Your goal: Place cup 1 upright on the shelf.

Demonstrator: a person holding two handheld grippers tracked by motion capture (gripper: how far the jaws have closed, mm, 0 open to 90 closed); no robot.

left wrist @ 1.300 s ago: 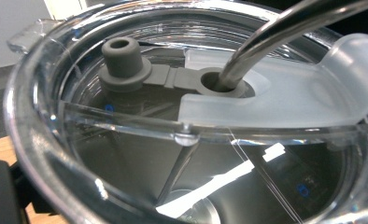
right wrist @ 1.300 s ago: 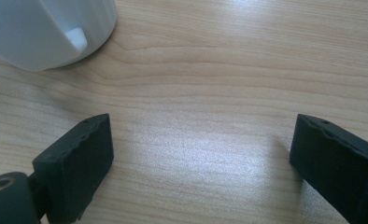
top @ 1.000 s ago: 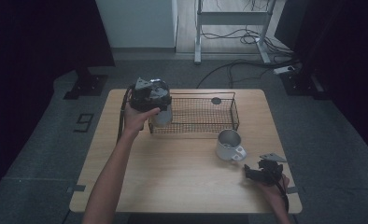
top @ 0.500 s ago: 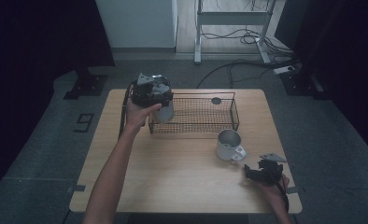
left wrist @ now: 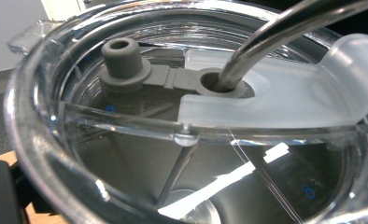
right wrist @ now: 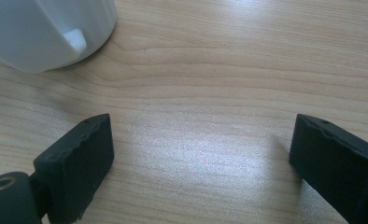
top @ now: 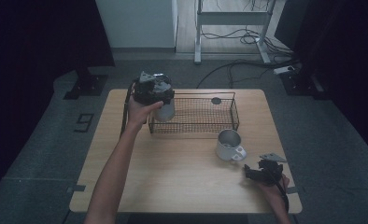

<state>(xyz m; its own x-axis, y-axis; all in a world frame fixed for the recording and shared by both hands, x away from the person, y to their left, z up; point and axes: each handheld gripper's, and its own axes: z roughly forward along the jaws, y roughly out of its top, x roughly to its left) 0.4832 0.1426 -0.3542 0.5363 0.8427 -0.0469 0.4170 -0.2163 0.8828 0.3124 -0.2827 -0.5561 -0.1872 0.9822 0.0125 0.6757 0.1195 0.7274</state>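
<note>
Left tongs (top: 159,103) gripping steel tumbler (top: 165,110) — clear ribbed lid (left wrist: 182,130)

Left claw (top: 159,100) holding steel tumbler (top: 165,110) above wire basket's (top: 196,116) left end, mug (top: 229,145) nearby, right claw (top: 257,172) resting on table (top: 173,172)

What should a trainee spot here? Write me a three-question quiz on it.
1. Fill in: a metal ___ passes through the clear lid of the tumbler.
2. True or false: the right gripper has its jaws open over the bare table.
3. Which stands nearest the right gripper? A. wire basket B. mug C. tumbler

Key: 1. straw. 2. True. 3. B.
</note>
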